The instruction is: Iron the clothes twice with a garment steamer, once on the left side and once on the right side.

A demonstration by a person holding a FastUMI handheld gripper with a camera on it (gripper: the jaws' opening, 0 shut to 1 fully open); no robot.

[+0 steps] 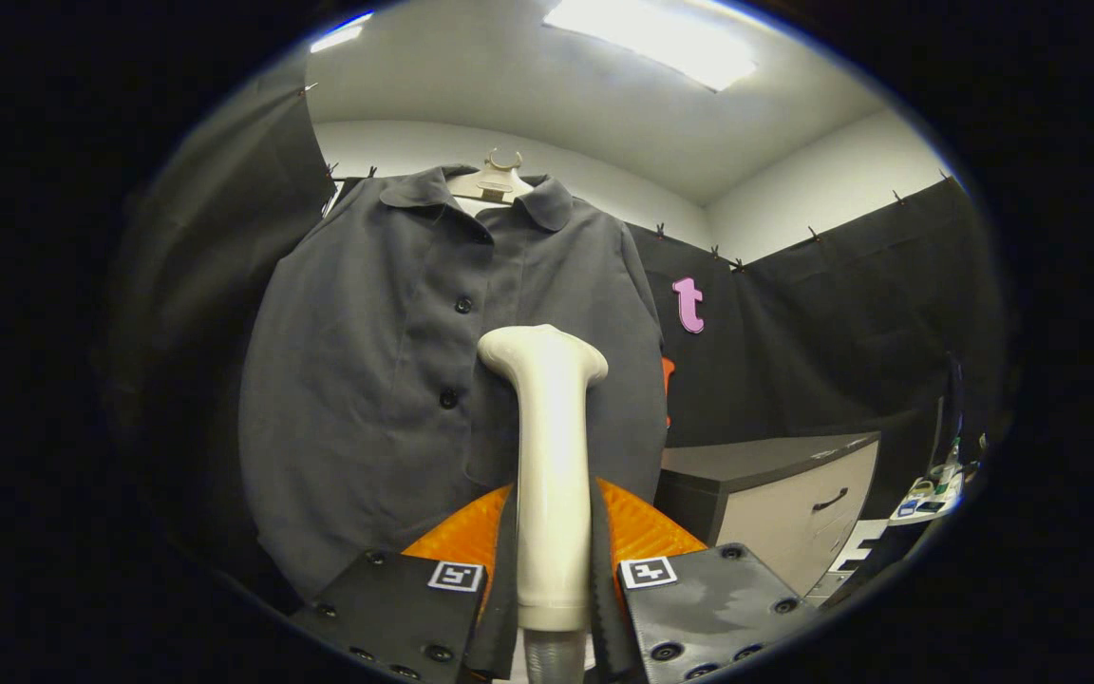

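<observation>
The tool (553, 570) pinches a garment steamer (548, 456) by its handle, both fingers pressed against it. The steamer stands upright, its head level with the hanging grey shirt's (367, 380) button line, the shirt straight ahead on its hanger (493, 179), with front panels to either side.

A pale hanger (493, 180) carries the grey buttoned jacket (367, 380), which hangs flat from its shoulders. Beyond the jacket's right hem stands a dark-topped cabinet (775, 494). The gripper (554, 541) fingers clamp the steamer (552, 446) handle between them.
</observation>
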